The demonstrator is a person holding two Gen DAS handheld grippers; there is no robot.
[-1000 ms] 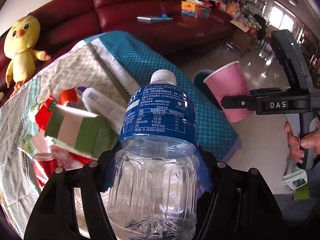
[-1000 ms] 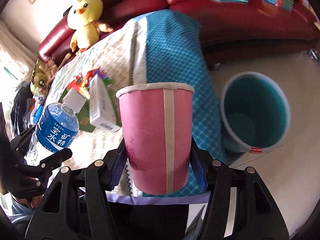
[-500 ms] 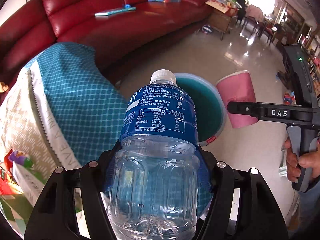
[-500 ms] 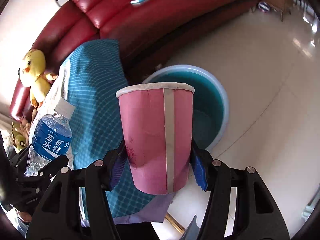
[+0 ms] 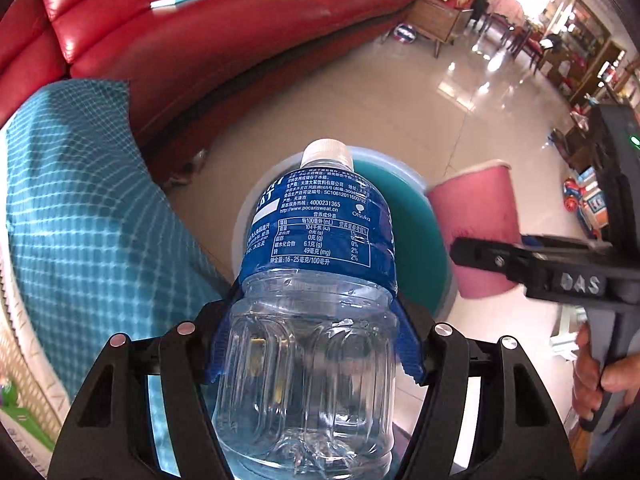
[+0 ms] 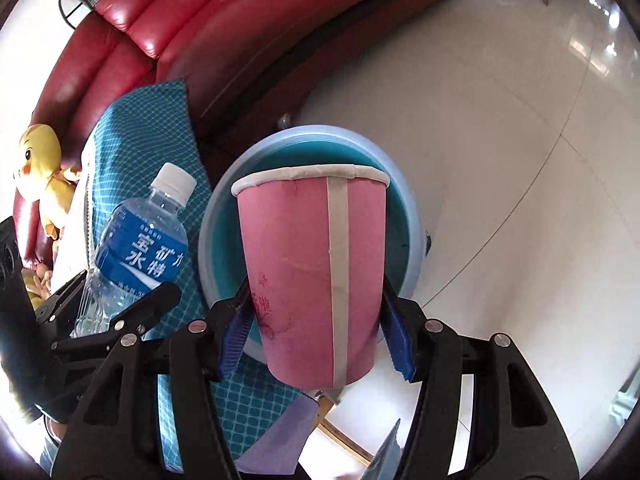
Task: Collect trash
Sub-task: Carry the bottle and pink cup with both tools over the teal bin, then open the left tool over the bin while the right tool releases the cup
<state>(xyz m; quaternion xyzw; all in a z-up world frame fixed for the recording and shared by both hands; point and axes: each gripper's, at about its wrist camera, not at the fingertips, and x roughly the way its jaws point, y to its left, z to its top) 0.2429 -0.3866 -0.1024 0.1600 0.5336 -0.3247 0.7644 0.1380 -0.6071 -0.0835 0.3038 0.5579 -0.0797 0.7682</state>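
My left gripper is shut on a clear plastic bottle with a blue label and white cap. The bottle also shows in the right wrist view. My right gripper is shut on a pink paper cup, upright, which also shows in the left wrist view. Both items hang over a round teal bin with a pale blue rim on the floor, seen behind the cup in the right wrist view. The bin's inside is mostly hidden.
A table with a teal checked cloth lies left of the bin. A red sofa stands behind it, with a yellow plush chick. Shiny tiled floor spreads to the right, with furniture and toys far off.
Both grippers swung right, away from the table's trash pile, to above the bin. The bottle and cup stayed gripped, and the cup moved closer to the bottle.
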